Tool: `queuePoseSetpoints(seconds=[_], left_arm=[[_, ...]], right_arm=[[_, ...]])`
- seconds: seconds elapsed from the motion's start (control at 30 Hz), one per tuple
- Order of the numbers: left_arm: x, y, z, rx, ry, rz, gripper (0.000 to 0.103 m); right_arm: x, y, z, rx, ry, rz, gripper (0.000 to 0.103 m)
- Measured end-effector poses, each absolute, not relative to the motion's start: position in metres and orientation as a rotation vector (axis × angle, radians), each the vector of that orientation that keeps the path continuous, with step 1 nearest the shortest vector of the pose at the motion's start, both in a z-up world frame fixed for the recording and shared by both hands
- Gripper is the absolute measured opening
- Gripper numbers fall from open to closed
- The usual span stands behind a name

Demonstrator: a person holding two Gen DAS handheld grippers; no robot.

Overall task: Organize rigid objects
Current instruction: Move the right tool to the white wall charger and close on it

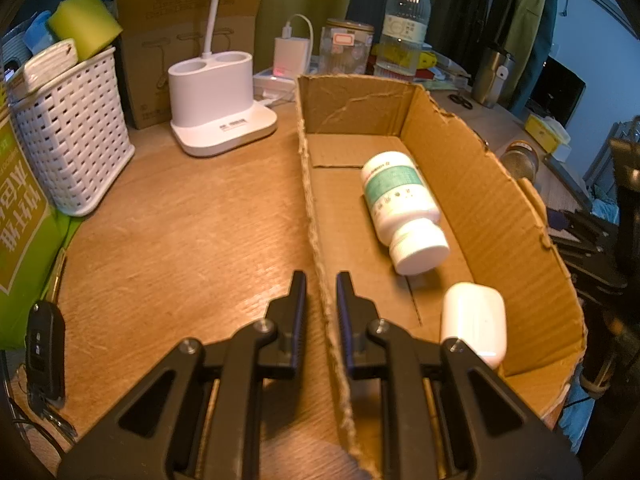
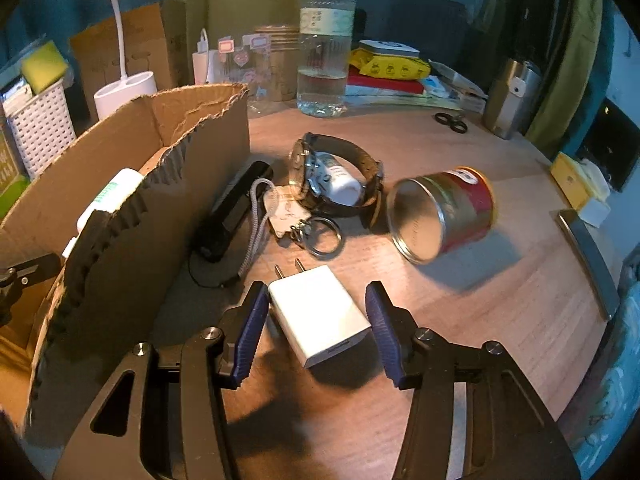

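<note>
An open cardboard box [image 1: 480, 200] lies on the wooden table; inside it are a white pill bottle [image 1: 400, 204] on its side and a white earbud case [image 1: 474, 320]. My left gripper [image 1: 321, 280] is shut on the box's left wall. In the right wrist view the box [image 2: 160, 184] stands at the left. My right gripper [image 2: 316, 286] straddles a white plug charger [image 2: 320, 316] flat on the table; the left pad is at its side and a gap shows at the right pad. Beyond lie a wristwatch [image 2: 336, 152], a tipped tin can [image 2: 444, 216], a black stick-shaped device [image 2: 236, 208] and a key ring [image 2: 324, 236].
A white basket [image 1: 68, 136], a white lamp base [image 1: 216, 104] and a car key [image 1: 44, 352] sit left of the box. A water bottle [image 2: 326, 40], scissors [image 2: 452, 122] and a metal tumbler [image 2: 512, 96] stand at the back. The table's edge curves at the right.
</note>
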State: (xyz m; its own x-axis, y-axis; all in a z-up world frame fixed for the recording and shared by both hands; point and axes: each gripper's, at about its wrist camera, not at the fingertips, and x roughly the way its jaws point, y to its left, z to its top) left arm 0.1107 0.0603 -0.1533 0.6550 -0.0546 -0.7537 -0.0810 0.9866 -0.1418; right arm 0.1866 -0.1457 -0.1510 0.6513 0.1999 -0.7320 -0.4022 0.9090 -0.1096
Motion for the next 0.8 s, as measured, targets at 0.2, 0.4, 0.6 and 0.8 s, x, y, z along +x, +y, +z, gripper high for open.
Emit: queuePoseSetpoints(seconds=[0.2,0.4,0.6,0.8], left_arm=[[0.111,0.061,-0.153,-0.169,0.858,0.015,0.016],[0.111,0.060,-0.153,-0.171,0.859,0.013,0.016],[0.111,0.061,-0.153,-0.172,0.859,0.012,0.016],[0.111,0.061,-0.153,-0.172,0.860,0.012,0.016]], right_arm=[[0.181,-0.162,-0.151,-0.244,0.794,0.334,0.053],[0.175,-0.170,-0.150,-0.229,0.789,0.335,0.053],[0.170,-0.169,-0.142,-0.217,0.768,0.352,0.037],[0.168,-0.166,-0.140,-0.225,0.764,0.361,0.034]])
